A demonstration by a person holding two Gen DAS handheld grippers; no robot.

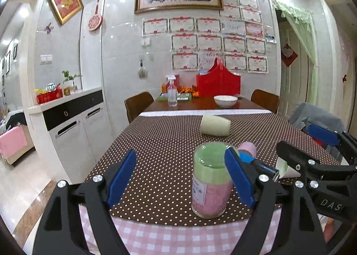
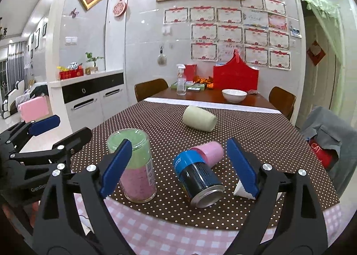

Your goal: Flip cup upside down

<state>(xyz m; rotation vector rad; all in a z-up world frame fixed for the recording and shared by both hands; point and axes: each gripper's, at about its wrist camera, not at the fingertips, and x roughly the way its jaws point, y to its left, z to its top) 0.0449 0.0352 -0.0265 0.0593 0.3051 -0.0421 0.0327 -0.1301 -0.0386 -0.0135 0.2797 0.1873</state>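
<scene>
A clear cup with green and pink filling stands mouth-down on the dotted tablecloth; it also shows in the right wrist view. My left gripper is open, its right finger just in front of the cup. My right gripper is open around a blue and black can lying on its side, not touching it. A pink cup lies on its side behind the can. A cream cup lies on its side farther back, also in the left wrist view.
A white paper piece lies by my right finger. A white bowl, a spray bottle and a red box stand at the table's far end. Chairs flank the table; one at right holds grey cloth. A white cabinet stands at left.
</scene>
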